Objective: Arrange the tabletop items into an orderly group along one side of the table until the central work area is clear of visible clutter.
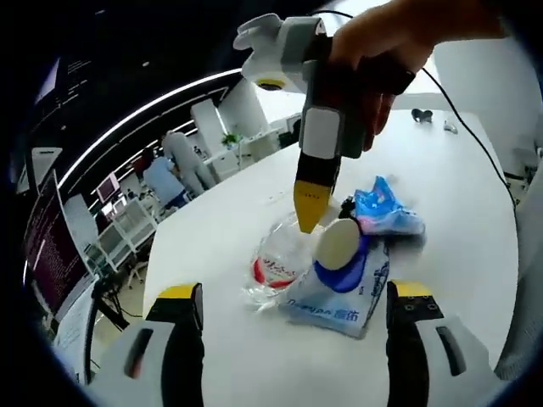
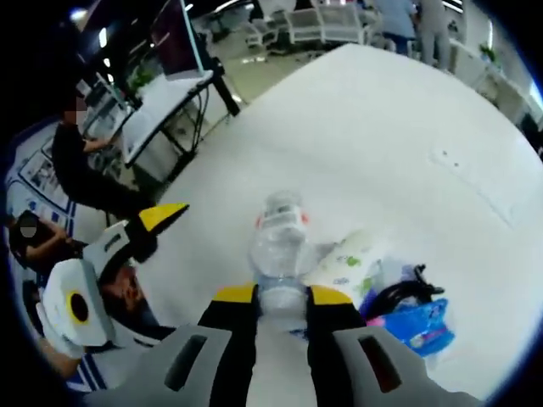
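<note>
Your right gripper [image 2: 281, 297] squeezes the clear bottle [image 2: 277, 246], pointing up-frame over the white table [image 2: 399, 110]; your left gripper [image 1: 293, 307] gapes wide.

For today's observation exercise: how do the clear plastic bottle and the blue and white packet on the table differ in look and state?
1. The bottle is see-through with a red label; the packet is opaque, blue and white with print.
2. The bottle is clamped by the right gripper; the packet lies free, ahead of the open left gripper.
3. The bottle is rounded; the packet is flat and soft.

Both sit together on the white table.
</note>
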Tool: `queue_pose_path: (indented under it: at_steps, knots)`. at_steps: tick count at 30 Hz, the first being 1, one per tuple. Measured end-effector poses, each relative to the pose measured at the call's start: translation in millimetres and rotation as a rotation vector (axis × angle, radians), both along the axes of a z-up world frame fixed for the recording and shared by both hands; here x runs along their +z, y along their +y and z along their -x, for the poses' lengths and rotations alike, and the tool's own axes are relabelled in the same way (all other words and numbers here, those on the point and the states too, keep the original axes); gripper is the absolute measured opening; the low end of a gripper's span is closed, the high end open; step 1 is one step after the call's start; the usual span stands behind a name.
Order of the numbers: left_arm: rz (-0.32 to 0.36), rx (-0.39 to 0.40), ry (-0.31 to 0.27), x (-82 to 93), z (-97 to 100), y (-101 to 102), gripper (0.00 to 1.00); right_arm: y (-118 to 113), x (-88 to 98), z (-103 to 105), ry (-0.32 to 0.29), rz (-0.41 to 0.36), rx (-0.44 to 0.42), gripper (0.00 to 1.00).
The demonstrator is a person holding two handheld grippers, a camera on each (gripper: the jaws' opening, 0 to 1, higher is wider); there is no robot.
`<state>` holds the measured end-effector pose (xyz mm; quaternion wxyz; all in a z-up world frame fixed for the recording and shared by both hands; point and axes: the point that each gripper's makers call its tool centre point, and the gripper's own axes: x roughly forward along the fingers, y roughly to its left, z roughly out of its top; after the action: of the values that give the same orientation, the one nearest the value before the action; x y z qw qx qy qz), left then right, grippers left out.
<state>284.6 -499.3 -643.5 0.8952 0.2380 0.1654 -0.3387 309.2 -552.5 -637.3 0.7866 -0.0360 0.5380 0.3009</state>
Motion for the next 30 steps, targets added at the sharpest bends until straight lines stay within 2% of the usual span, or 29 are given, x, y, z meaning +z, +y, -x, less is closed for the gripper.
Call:
queue_pose_path:
  at_steps: [8,14,30]
  knots:
    - [-0.03,-0.047,0.02,-10.9,-24.4,3,0.86,2,8.7,-7,0.0,0.015,0.031,0.18]
    - [-0.057,-0.08,0.038,-20.6,-32.7,4,0.82,5,14.0,-12,-0.003,0.022,0.048,0.18]
    - [-0.023,-0.072,0.04,-26.4,-67.0,-1,0.71,27,32.4,-37,-0.024,0.021,0.093,0.18]
